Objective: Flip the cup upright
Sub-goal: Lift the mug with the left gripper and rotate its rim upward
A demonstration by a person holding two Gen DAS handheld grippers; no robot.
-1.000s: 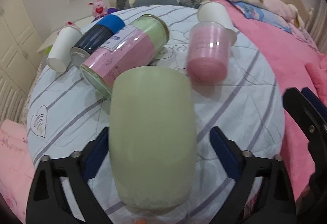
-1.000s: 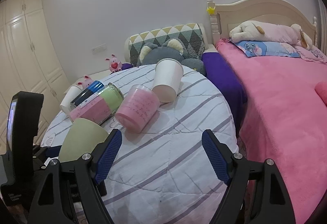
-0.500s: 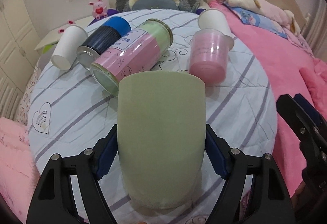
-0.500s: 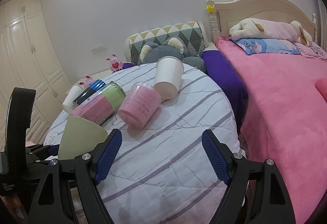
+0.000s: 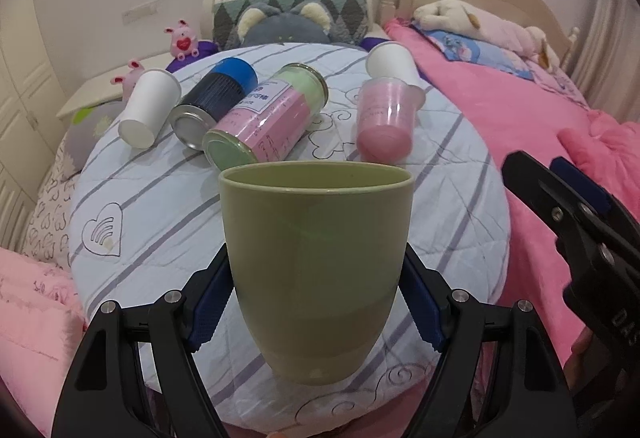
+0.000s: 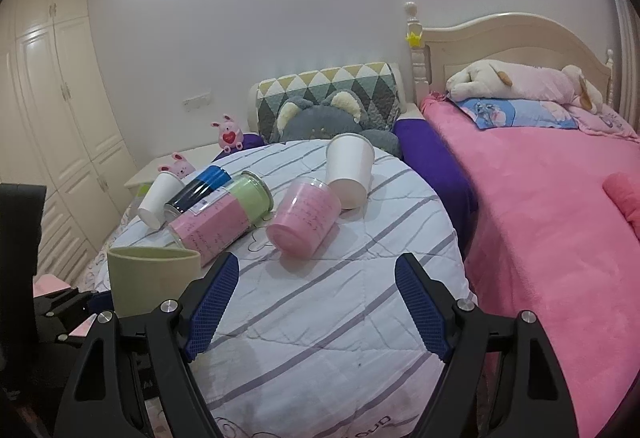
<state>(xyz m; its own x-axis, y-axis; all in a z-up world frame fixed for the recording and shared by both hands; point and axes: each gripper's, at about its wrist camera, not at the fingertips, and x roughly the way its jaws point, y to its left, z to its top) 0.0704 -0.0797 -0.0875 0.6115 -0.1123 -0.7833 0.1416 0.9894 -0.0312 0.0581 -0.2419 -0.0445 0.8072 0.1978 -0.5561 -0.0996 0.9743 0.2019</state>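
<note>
A pale green cup [image 5: 316, 270] stands upright with its open mouth up, held between the blue pads of my left gripper [image 5: 316, 302] above the near edge of the round quilted table [image 5: 152, 206]. The cup also shows in the right wrist view [image 6: 152, 278] at the lower left. My right gripper [image 6: 316, 302] is open and empty over the table's near right part; it shows in the left wrist view [image 5: 576, 238] as a black body at the right.
Lying on the table: a pink translucent cup [image 5: 386, 122], a white paper cup [image 5: 392, 64] behind it, a pink-and-green jar [image 5: 268, 118], a dark can with a blue cap [image 5: 216, 102], another white paper cup [image 5: 150, 108]. A pink bed [image 6: 540, 218] is on the right.
The green cup has been turned from lying with its base toward the camera to standing upright, mouth up. My left gripper closed on it and lifted. My right gripper barely moved.
</note>
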